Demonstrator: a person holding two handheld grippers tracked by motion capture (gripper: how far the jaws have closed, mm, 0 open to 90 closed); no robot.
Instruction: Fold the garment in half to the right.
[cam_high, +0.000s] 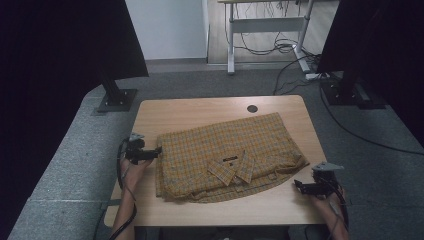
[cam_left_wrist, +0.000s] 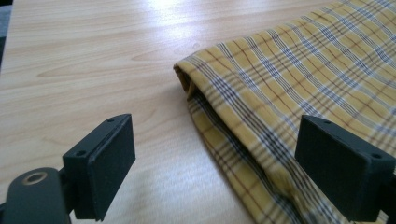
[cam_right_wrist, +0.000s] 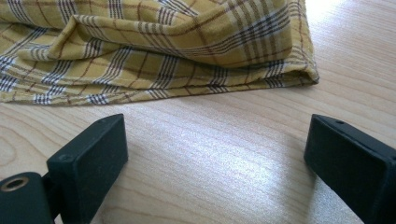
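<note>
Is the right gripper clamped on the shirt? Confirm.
No, the right gripper stands open over bare table, short of the shirt.

My light wood-grain table w/ round cable hole (cam_high: 252, 108) stands on grey carpet floor (cam_high: 65, 165), black curtains (cam_high: 60, 45) on black stands at both sides, a white wall panel (cam_high: 167, 27) behind, plus a white-legged desk (cam_high: 231, 37) w/ tangled black cables (cam_high: 280, 47) beneath.

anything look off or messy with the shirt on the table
Nothing damaged or spilled. The plaid shirt lies folded on the table, only slightly askew: its right edge is rumpled in loose folds and the collar sits off-centre near the front edge.
</note>
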